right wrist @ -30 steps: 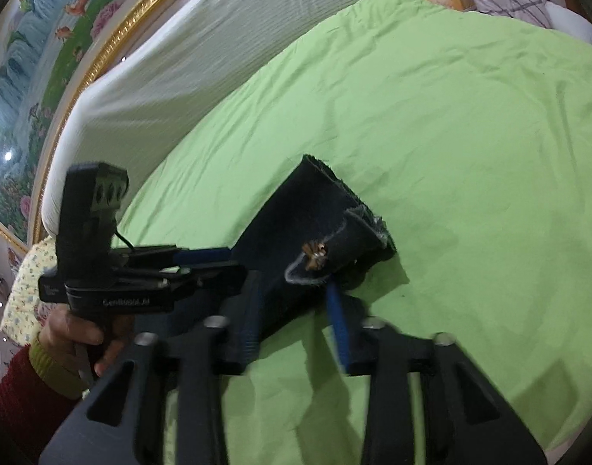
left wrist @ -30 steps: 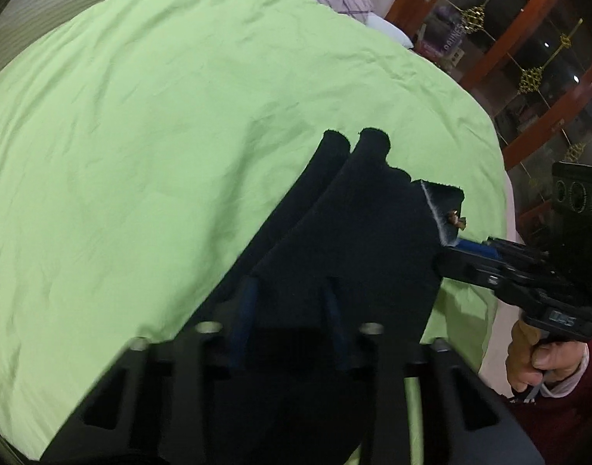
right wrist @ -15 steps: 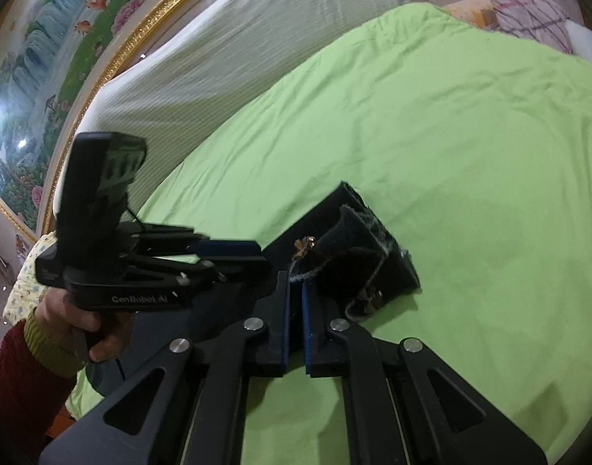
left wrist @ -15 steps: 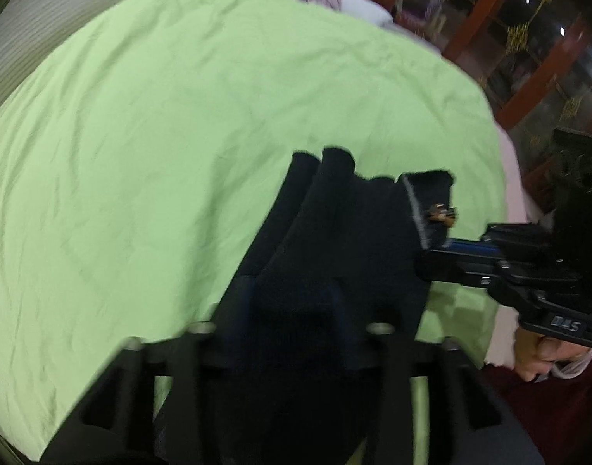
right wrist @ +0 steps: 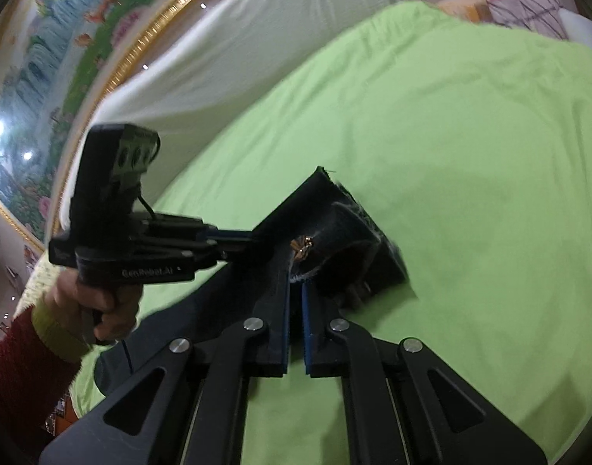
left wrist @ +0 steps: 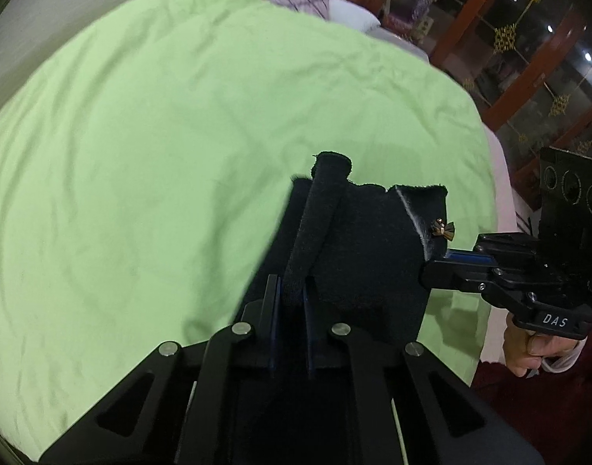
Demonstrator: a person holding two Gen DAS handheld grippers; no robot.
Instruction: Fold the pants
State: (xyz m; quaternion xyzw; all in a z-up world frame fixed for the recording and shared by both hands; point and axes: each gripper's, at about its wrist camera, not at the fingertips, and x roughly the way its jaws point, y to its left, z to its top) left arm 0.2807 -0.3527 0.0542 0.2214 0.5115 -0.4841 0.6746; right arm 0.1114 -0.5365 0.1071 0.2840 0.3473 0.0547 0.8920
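Dark pants (left wrist: 358, 240) lie on the green sheet (left wrist: 140, 155). The left gripper (left wrist: 292, 290) has just clamped 1 rolled edge; the right gripper (right wrist: 294, 290) grips the waistband, so the fold can begin.

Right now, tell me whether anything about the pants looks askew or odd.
Nothing damaged. The pants hang unevenly: one hem sticks up past the other, rolled into a tube in the left gripper. The right gripper pinches the edge by the gold charm. The sheet is only creased.
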